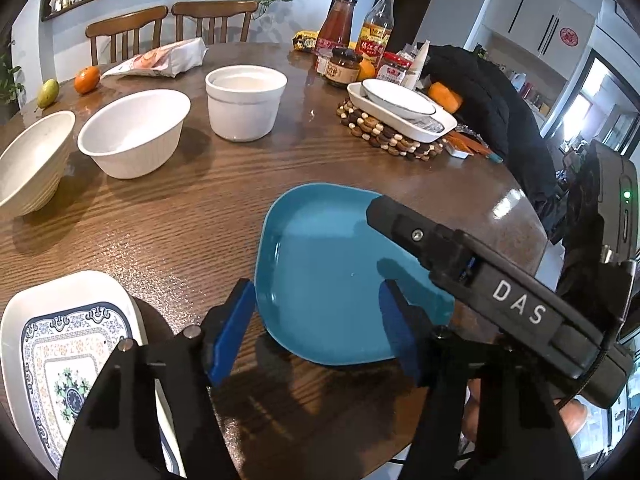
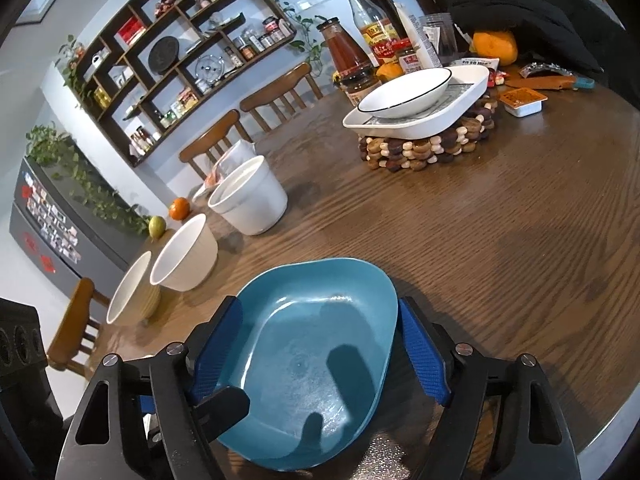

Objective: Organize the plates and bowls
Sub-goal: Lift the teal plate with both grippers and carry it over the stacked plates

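Observation:
A teal square plate [image 1: 320, 264] lies on the wooden table [image 1: 180, 220] near its front edge. My left gripper [image 1: 316, 292] is open astride the plate's near corner, one blue pad just outside the left rim and the other over the inside. A finger of my right gripper [image 1: 420, 240] reaches over the plate's right side. In the right wrist view the teal plate [image 2: 316, 344] fills the gap of my right gripper [image 2: 320, 308], whose pads stand close to both rims without a clear squeeze. A left fingertip [image 2: 224, 402] shows at the plate's lower left.
Two white bowls [image 1: 134, 132] [image 1: 32, 160] and a white pot [image 1: 244, 100] stand at the back left. A patterned plate [image 1: 68, 352] lies near left. A round plate in a white dish [image 1: 400, 108] sits on a beaded trivet beside bottles, jars and oranges. A black jacket [image 1: 500, 92] is draped at the right.

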Demonstrator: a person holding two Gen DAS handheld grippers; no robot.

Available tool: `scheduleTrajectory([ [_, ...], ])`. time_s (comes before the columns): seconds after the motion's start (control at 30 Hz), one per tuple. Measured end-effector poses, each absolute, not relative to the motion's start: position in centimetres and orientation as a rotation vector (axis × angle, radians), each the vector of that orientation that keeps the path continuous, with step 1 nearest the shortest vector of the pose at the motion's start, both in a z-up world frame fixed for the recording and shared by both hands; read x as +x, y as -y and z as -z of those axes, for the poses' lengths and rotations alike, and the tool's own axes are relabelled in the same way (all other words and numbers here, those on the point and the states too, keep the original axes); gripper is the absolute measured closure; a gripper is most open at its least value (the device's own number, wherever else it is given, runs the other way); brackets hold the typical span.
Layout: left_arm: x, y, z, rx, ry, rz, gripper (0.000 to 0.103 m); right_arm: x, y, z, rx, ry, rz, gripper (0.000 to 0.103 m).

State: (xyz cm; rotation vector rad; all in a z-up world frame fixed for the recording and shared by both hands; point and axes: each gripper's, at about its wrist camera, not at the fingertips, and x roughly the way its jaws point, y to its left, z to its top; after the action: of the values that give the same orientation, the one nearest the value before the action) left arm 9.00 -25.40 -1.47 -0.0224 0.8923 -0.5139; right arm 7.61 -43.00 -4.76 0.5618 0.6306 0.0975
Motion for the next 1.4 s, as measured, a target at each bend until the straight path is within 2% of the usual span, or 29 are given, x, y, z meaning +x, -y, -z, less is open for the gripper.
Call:
scheduleTrajectory([
  [0.53, 6.7, 22.8, -0.7, -0.048, -0.822, 0.528, 0.04, 5.9, 41.2, 2.5, 0.527, -0.571, -0.13, 0.022],
  [1.4, 3.2, 14.5, -2.2, -0.104, -0.748, 0.449, 0.04, 4.1, 32.4, -0.5, 0.406, -0.529, -0.217, 0.022],
])
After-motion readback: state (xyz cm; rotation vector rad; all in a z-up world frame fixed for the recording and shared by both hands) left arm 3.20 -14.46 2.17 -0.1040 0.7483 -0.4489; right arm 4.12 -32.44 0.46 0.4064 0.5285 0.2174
